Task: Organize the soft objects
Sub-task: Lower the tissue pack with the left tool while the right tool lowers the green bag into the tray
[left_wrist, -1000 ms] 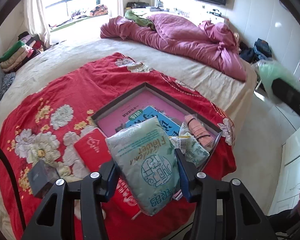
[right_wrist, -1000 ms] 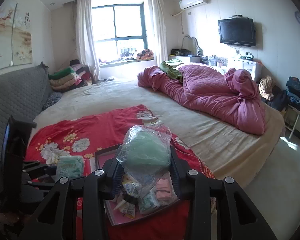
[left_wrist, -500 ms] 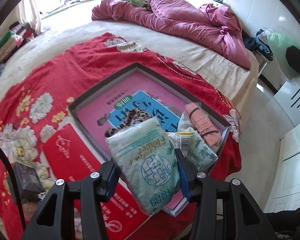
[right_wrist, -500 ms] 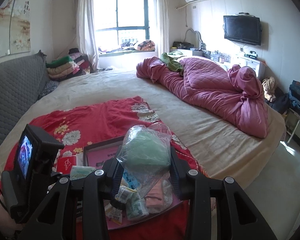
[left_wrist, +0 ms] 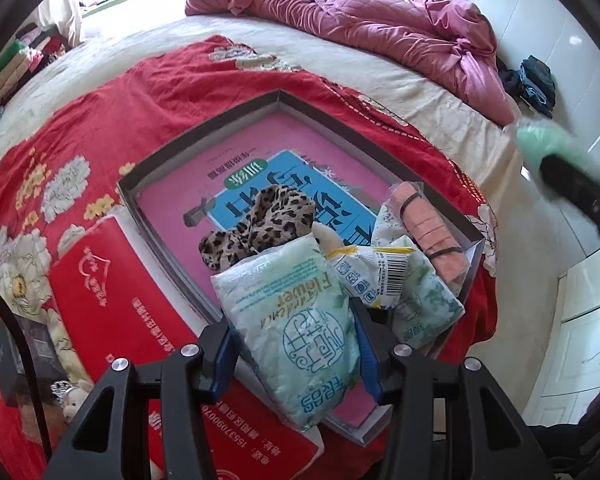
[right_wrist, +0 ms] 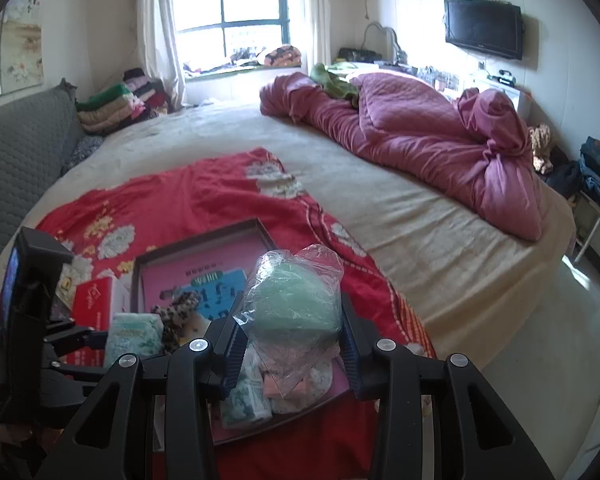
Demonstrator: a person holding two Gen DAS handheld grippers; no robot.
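Observation:
My left gripper (left_wrist: 294,344) is shut on a pale green tissue pack (left_wrist: 296,324), held above the near corner of a shallow grey box (left_wrist: 204,132) with a pink floor. In the box lie a leopard-print cloth (left_wrist: 260,220), more tissue packs (left_wrist: 416,292) and a pink roll in plastic (left_wrist: 432,232). My right gripper (right_wrist: 290,344) is shut on a clear bag with a green soft thing (right_wrist: 296,304) inside, above the box's (right_wrist: 198,246) right part. The left gripper (right_wrist: 96,338) with its pack (right_wrist: 132,336) shows at the right wrist view's lower left.
The box sits on a red flowered blanket (left_wrist: 100,120) on a beige bed (right_wrist: 420,248). A red carton (left_wrist: 140,320) lies left of the box, with a small dark box (left_wrist: 12,352) beyond it. A pink quilt (right_wrist: 420,136) is bunched at the bed's far side.
Both grippers came down toward the box with their loads still held. The box and its contents grew larger in the left wrist view, and the leopard-print cloth came into sight.

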